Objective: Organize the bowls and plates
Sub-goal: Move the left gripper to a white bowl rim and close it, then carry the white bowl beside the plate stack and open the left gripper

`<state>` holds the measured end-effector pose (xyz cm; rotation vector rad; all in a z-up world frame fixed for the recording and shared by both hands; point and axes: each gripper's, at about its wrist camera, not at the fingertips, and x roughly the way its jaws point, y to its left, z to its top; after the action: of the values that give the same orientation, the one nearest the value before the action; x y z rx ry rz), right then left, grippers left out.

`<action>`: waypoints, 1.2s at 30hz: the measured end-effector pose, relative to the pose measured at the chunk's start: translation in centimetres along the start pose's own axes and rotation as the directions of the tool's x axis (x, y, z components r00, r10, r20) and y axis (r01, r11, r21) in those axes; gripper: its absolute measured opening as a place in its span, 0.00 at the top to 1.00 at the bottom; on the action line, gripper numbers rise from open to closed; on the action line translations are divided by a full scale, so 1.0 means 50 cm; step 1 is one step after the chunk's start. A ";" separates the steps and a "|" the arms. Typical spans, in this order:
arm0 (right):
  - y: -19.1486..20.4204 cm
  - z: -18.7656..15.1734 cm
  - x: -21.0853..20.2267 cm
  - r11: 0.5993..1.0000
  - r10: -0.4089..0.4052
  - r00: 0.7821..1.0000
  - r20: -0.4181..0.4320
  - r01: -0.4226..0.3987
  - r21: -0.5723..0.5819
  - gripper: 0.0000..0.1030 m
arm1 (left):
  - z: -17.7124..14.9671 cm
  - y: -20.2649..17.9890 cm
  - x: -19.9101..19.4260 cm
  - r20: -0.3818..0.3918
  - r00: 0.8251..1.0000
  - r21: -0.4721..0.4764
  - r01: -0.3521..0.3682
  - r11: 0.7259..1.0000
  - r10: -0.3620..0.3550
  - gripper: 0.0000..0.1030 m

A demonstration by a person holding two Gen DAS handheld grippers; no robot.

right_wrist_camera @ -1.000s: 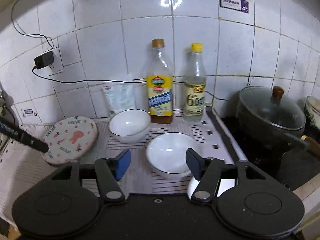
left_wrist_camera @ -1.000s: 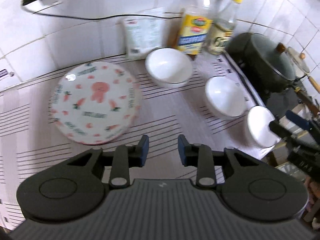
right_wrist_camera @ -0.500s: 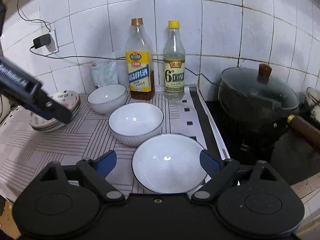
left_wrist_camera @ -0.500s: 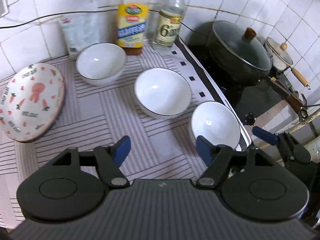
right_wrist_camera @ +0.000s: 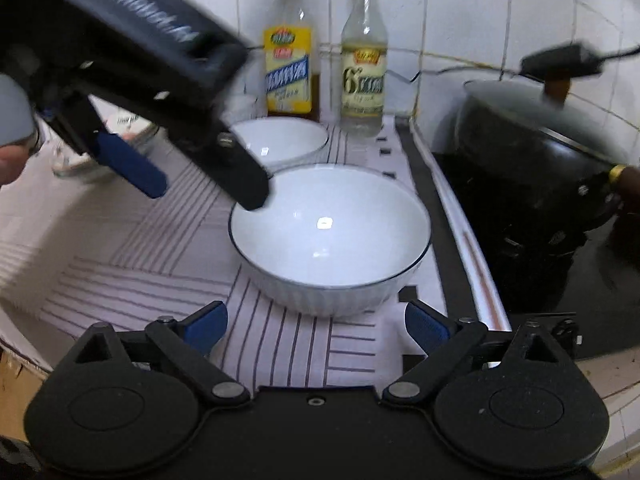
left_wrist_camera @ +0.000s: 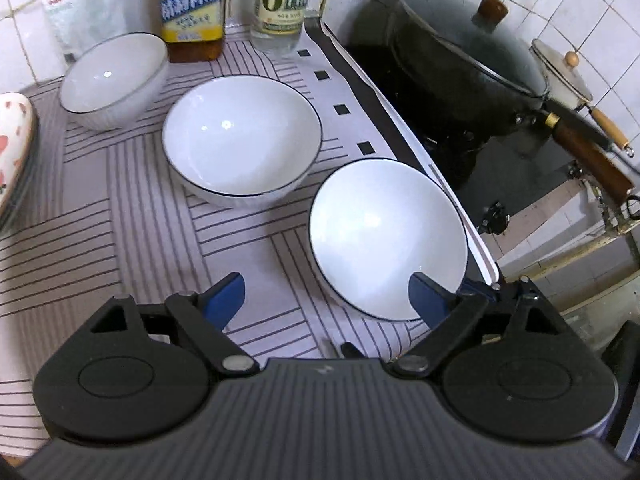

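We are holding both sets of fingers spread and empty: the nearest white dark-rimmed ceramic bowl [left_wrist_camera: 386,236] is sitting on the striped surface [left_wrist_camera: 132,220] directly ahead of the right gripper [right_wrist_camera: 316,326]; the left gripper [left_wrist_camera: 326,294] is flanking its near rim.

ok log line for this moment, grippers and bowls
left gripper: open, empty, near bowl | right gripper: open, empty, before same bowl | three bowls unstacked
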<state>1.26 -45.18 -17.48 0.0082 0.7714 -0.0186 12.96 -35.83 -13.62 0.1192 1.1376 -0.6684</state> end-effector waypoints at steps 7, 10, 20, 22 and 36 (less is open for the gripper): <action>-0.003 0.000 0.046 1.000 0.011 0.999 0.043 -0.010 -0.021 0.05 | -0.004 0.000 0.057 -0.004 1.000 -0.022 0.003 1.000 -0.004 0.21; -0.011 0.002 0.057 1.000 0.017 0.998 0.058 -0.017 0.003 0.05 | -0.005 0.004 0.075 -0.016 1.000 -0.038 0.003 0.999 -0.004 0.40; -0.010 0.006 0.051 0.998 0.046 0.997 0.065 -0.048 0.030 0.07 | -0.017 0.015 0.089 -0.059 0.998 -0.089 0.023 0.996 -0.029 0.81; -0.004 0.006 0.047 0.998 0.047 0.997 0.060 -0.049 0.032 0.08 | -0.019 0.018 0.083 -0.068 0.997 -0.092 0.021 0.996 -0.027 0.81; 0.090 0.047 0.002 0.992 0.122 0.990 0.076 -0.119 -0.039 0.08 | -0.039 0.088 -0.036 -0.114 0.992 -0.084 -0.060 0.995 0.050 0.81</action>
<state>3.06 -40.74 -15.86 0.0212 0.6918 0.1089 13.37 -30.71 -13.97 0.1144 1.2652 -0.5677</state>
